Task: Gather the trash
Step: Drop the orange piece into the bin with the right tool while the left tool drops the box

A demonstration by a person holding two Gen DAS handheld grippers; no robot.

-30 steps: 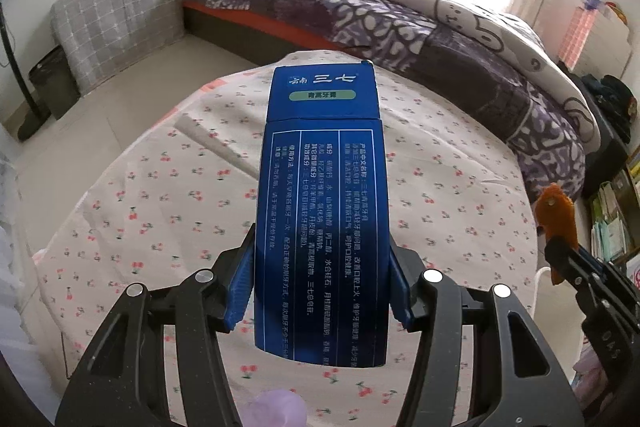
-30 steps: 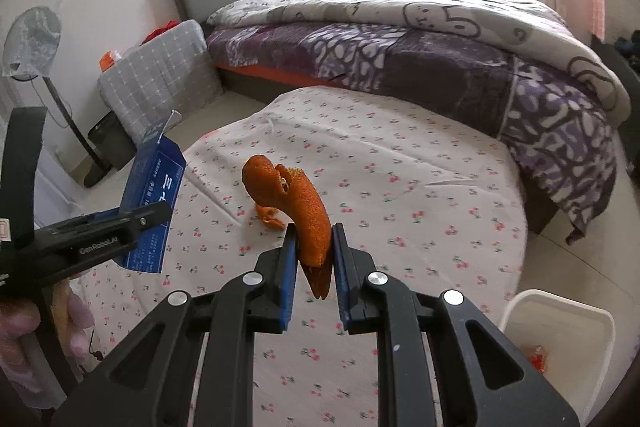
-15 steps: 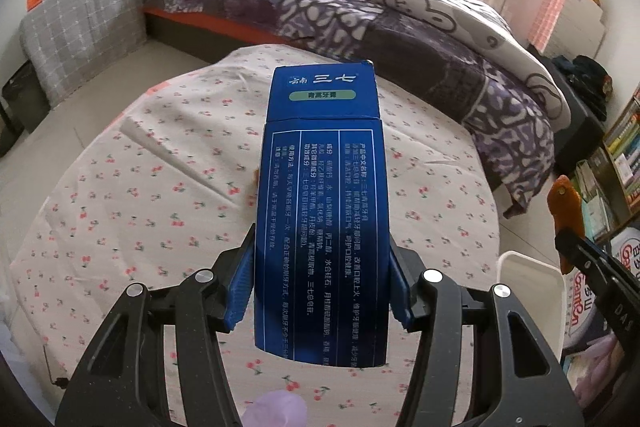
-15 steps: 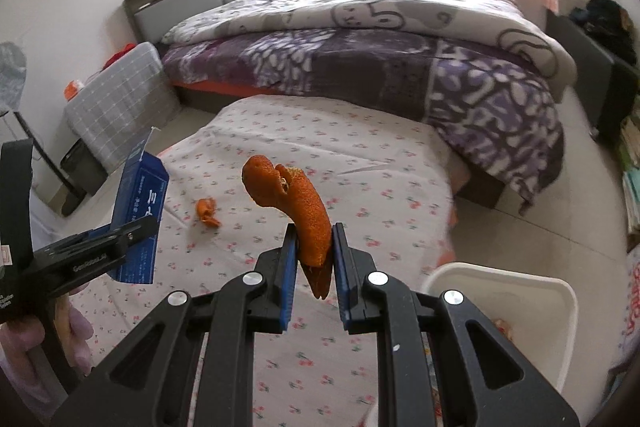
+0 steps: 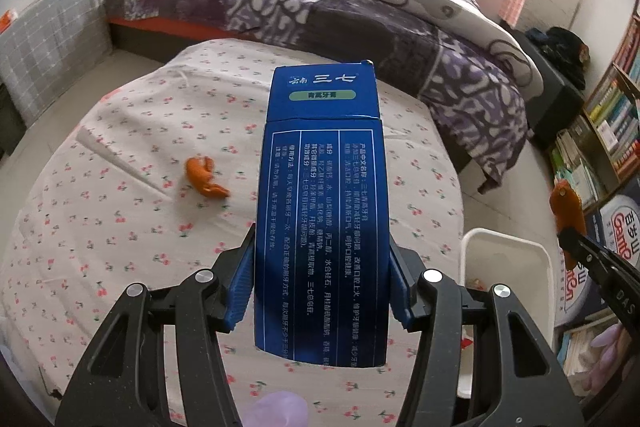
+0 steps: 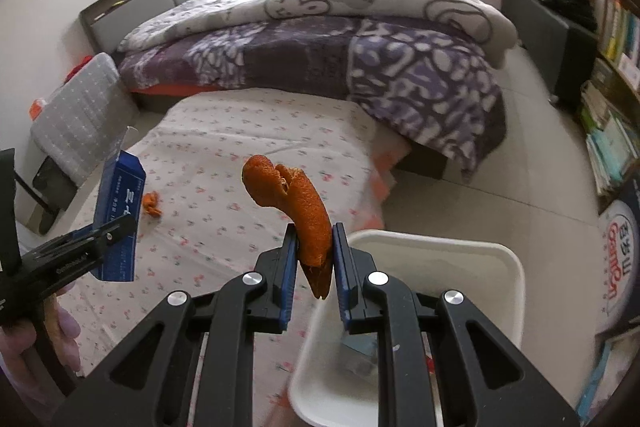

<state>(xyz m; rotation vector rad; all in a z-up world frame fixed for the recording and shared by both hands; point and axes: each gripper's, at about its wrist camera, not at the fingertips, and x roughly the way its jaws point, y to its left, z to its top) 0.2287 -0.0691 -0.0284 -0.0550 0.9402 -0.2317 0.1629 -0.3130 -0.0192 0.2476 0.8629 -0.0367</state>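
Observation:
My left gripper point(image 5: 322, 275) is shut on a blue toothpaste box point(image 5: 322, 195) and holds it above the round table with the cherry-print cloth point(image 5: 120, 227). The box also shows in the right wrist view point(image 6: 119, 219). My right gripper point(image 6: 316, 263) is shut on a piece of orange peel point(image 6: 298, 205), above the near rim of the white trash bin point(image 6: 516, 275). The bin also shows beside the table in the left wrist view point(image 5: 466, 255). Another piece of orange peel point(image 5: 202, 177) lies on the cloth; it also shows in the right wrist view point(image 6: 151, 203).
A bed with a purple patterned quilt point(image 5: 360, 23) stands behind the table. A grey checked cushion point(image 5: 48, 39) leans at the left wall. Bookshelves point(image 5: 608, 131) stand on the right. The bin holds some scraps point(image 6: 360, 355).
Both grippers have swung right with their loads. The white bin has come into view under the right gripper, and the loose peel on the cloth now shows left of the box.

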